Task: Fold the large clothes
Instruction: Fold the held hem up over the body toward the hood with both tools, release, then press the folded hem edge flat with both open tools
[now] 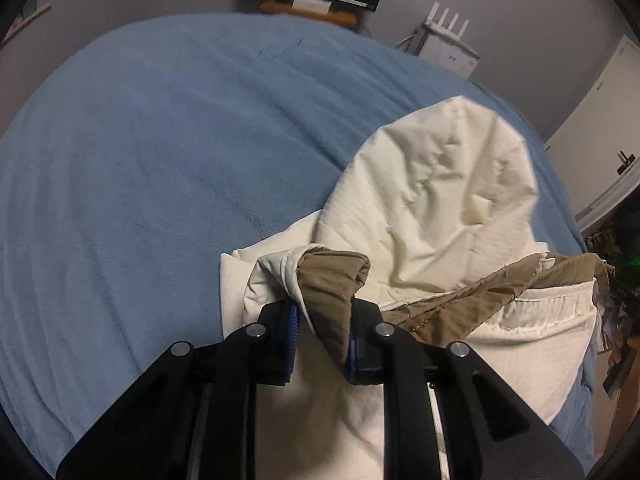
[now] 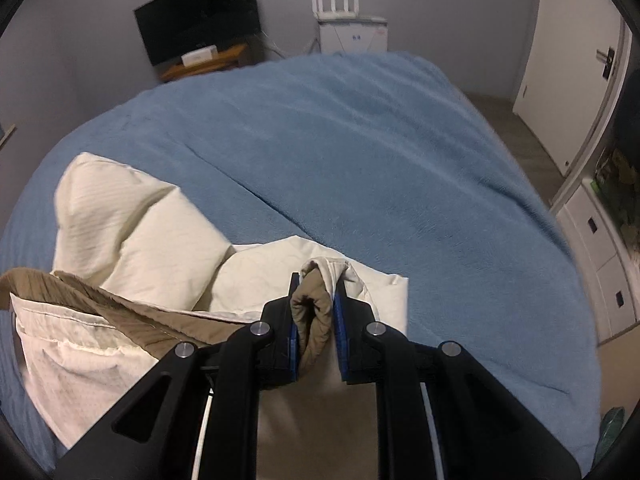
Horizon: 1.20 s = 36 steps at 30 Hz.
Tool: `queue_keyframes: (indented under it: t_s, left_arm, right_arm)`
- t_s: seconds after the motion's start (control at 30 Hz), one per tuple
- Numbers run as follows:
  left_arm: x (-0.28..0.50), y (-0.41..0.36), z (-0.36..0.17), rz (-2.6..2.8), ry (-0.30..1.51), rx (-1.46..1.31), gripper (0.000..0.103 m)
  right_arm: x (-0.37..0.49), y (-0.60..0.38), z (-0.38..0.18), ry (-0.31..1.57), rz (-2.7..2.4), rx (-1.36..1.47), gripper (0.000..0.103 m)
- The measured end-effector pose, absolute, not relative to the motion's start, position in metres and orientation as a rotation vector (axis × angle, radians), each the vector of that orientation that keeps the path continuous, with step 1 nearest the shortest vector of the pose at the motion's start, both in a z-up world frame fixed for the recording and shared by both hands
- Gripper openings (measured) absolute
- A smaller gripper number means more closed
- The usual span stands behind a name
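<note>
Left hand-held gripper (image 1: 322,312): pinching bunched edge of cream-and-tan fabric garment (image 1: 432,200)
Right hand-held gripper (image 2: 315,300): pinching the other bunched edge
Garment: partly lifted, rest lying on blue fleece-covered bed (image 1: 140,160)

Garment (image 1: 440,200): on the bed (image 1: 160,160), near its front edge.
TV (image 2: 200,16): behind the bed.
Door (image 2: 568,40): right of it.
</note>
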<state>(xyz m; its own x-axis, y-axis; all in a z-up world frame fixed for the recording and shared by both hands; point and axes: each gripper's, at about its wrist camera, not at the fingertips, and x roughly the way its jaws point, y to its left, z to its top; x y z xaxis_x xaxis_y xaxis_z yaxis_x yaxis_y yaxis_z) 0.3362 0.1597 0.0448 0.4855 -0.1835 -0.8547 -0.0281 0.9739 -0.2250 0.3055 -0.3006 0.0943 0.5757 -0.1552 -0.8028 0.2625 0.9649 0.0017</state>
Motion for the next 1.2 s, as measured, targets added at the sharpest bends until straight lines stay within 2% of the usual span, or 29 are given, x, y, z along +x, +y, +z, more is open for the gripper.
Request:
queue_keyframes:
  t_s: [0.3, 0.33, 0.4, 0.43, 0.47, 0.53, 0.6, 0.73, 0.83, 0.97, 1.2]
  left_arm:
    - [0.349, 0.165, 0.019, -0.104, 1.086, -0.289, 0.028]
    - [0.348, 0.165, 0.019, -0.11, 1.081, -0.297, 0.034]
    - [0.347, 0.167, 0.021, -0.133, 1.065, -0.34, 0.059]
    - [0.342, 0.167, 0.028, -0.119, 1.032, -0.345, 0.081]
    - [0.338, 0.166, 0.034, -0.104, 0.998, -0.325, 0.089]
    - [0.327, 0.161, 0.048, -0.118, 0.944, -0.301, 0.089]
    - [0.315, 0.156, 0.056, -0.13, 0.921, -0.291, 0.089]
    - [0.273, 0.13, 0.063, -0.145, 0.884, -0.19, 0.09]
    - [0.232, 0.104, 0.058, -0.174, 0.868, -0.109, 0.094]
    - [0.182, 0.072, 0.039, -0.225, 0.863, -0.039, 0.095]
    - [0.145, 0.041, 0.0, -0.239, 0.873, 0.014, 0.095]
  right_arm:
    - [0.325, -0.311, 0.063, 0.978, -0.257, 0.193, 0.013]
    - [0.325, -0.312, 0.063, 0.976, -0.255, 0.208, 0.016]
    - [0.32, -0.31, 0.067, 0.971, -0.241, 0.225, 0.022]
    - [0.316, -0.309, 0.069, 0.966, -0.233, 0.225, 0.031]
    - [0.312, -0.307, 0.072, 0.957, -0.228, 0.219, 0.048]
    - [0.299, -0.3, 0.082, 0.919, -0.221, 0.189, 0.061]
    - [0.284, -0.29, 0.09, 0.889, -0.209, 0.162, 0.062]
    - [0.24, -0.264, 0.095, 0.85, -0.159, 0.125, 0.07]
    - [0.198, -0.239, 0.088, 0.841, -0.104, 0.051, 0.071]
    - [0.151, -0.212, 0.067, 0.832, -0.062, -0.024, 0.072]
    - [0.111, -0.176, 0.027, 0.836, -0.011, -0.078, 0.072]
